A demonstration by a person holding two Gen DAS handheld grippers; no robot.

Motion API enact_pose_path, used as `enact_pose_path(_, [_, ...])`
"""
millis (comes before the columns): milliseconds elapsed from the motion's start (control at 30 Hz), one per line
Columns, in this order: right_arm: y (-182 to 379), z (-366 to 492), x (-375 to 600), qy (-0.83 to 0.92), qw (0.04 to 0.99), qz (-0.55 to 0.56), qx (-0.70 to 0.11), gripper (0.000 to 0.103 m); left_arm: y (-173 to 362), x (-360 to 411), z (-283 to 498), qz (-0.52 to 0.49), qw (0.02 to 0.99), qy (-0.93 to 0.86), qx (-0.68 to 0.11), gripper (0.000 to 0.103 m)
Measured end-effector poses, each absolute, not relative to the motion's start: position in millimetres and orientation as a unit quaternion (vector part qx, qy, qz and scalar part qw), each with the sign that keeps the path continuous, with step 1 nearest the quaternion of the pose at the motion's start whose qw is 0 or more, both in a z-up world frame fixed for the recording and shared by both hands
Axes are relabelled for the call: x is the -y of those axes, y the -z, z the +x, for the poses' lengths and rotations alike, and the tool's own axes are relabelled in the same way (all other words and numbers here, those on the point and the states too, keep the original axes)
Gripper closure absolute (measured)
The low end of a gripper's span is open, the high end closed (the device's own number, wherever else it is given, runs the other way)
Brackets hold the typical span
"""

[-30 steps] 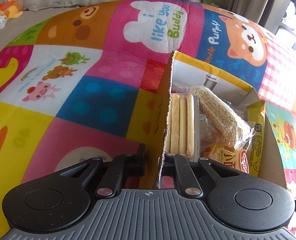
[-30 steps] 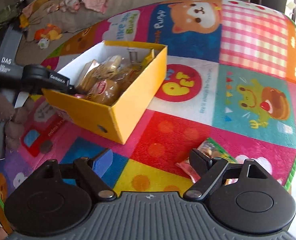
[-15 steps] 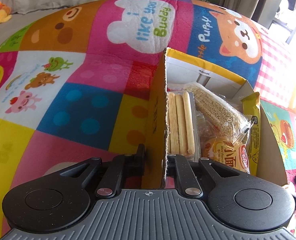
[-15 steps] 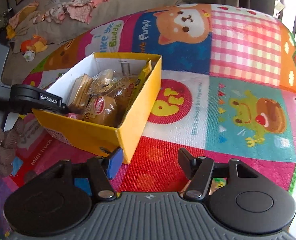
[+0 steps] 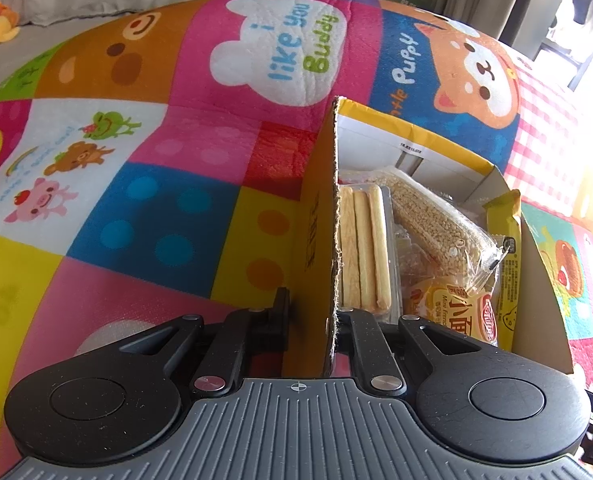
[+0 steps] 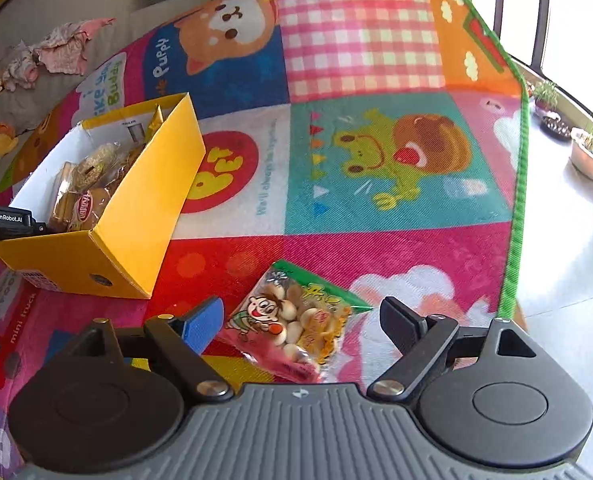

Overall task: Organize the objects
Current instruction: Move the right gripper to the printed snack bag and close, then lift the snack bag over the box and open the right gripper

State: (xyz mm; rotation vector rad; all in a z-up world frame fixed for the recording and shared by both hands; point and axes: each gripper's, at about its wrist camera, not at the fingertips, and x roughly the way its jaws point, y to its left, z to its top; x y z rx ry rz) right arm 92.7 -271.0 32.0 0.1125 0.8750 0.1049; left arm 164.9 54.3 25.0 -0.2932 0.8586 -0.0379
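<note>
Left gripper (image 5: 310,312), bottom centre, is clamped on the near wall of the yellow box (image 5: 316,216), which holds snacks. Right gripper (image 6: 300,320) is wide open astride a snack bag (image 6: 296,320) on the mat (image 6: 376,140); box at left.

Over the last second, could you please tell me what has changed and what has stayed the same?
The right hand-held gripper swung back to the right, away from the yellow box, and now hovers open over the snack packet on the mat. Unchanged: the left hand-held gripper stays clamped on the box wall; the snacks inside have not moved.
</note>
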Motion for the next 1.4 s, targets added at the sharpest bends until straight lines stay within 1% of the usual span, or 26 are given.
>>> enact_pose_path(133, [-18.1,102.1,253.2,-0.037,0.900,0.041,-0.433,0.016,-24.8,-54.4,163.3,-0.140,0.898,0.021,-0.416,0.090])
enact_pose_path(167, [-16.5,101.0,248.1,-0.032,0.904,0.025,-0.426,0.018,-24.7,-54.6,163.5,-0.140,0.898,0.022,-0.416,0.090])
enact_pose_path(200, [-16.0,100.2,244.6,-0.032,0.905,0.010,-0.425,0.027,-24.6,-54.7,163.6,-0.140,0.898,0.022,-0.416,0.090])
enact_pose_path(233, [-16.5,98.3,242.7,-0.032,0.906,0.000,-0.422,0.041,-24.6,-54.8,163.5,-0.141,0.898,0.022,-0.416,0.090])
enact_pose_path(400, [-35.4,87.4,252.6,-0.057,0.901,-0.004,-0.429,0.043,-24.5,-54.6,162.7,-0.142,0.899,0.021,-0.414,0.090])
enact_pose_path(533, [-70.3,72.7,259.3,-0.084,0.905,0.004,-0.417,0.043,-24.4,-54.9,162.6,-0.146,0.898,0.020,-0.414,0.090])
enact_pose_path(667, [-128.0,57.0,259.1,-0.113,0.924,0.013,-0.366,0.043,-24.1,-55.4,162.7,-0.149,0.898,0.019,-0.413,0.090])
enact_pose_path(800, [-192.3,50.2,247.0,-0.150,0.944,0.012,-0.293,0.043,-23.6,-56.2,162.7,-0.153,0.897,0.020,-0.414,0.089])
enact_pose_path(867, [-215.3,51.1,238.1,-0.165,0.951,0.007,-0.263,0.042,-23.3,-56.9,162.6,-0.156,0.897,0.021,-0.413,0.089])
enact_pose_path(967, [-236.2,59.8,224.3,-0.184,0.953,0.001,-0.240,0.042,-22.8,-58.0,162.2,-0.160,0.896,0.024,-0.413,0.089])
enact_pose_path(1100, [-240.9,81.3,197.9,-0.187,0.953,-0.015,-0.240,0.042,-22.3,-58.6,161.5,-0.163,0.896,0.027,-0.412,0.089])
enact_pose_path(1400, [-221.9,132.1,157.6,-0.179,0.946,-0.024,-0.270,0.042,-21.5,-59.7,161.8,-0.166,0.895,0.031,-0.413,0.089])
